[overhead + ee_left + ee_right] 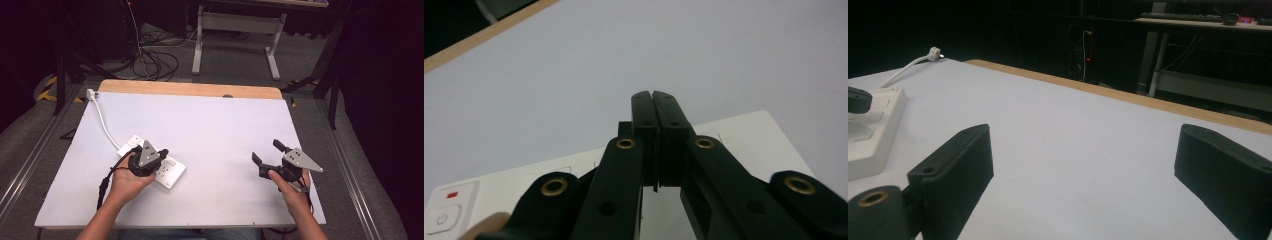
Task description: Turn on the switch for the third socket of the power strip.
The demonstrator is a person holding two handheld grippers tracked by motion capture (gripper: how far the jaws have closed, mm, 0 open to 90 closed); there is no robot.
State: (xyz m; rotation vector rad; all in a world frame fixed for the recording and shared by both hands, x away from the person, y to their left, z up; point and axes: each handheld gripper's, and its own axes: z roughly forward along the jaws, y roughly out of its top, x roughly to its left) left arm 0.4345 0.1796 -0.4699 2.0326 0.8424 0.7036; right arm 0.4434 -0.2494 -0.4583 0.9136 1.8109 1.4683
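A white power strip [169, 173] lies on the white table [215, 125], left of the middle. Its white cable [102, 118] runs to the far left corner. My left gripper [163, 152] hovers right over the strip with its jaws shut and nothing visible between them. In the left gripper view the shut gripper [653, 95] points across the power strip [749, 137], whose power button [443, 220] sits at lower left. My right gripper [267, 151] is held open near the table's right side. In the right gripper view the gripper [1083, 165] stands wide apart over bare table, with the power strip [870, 135] off to the left.
A wooden strip [190, 89] runs along the table's far edge. Beyond it stand a desk's white legs [272, 60] and loose cables on the floor [152, 62]. The cable's plug end [934, 51] rests at the far left corner.
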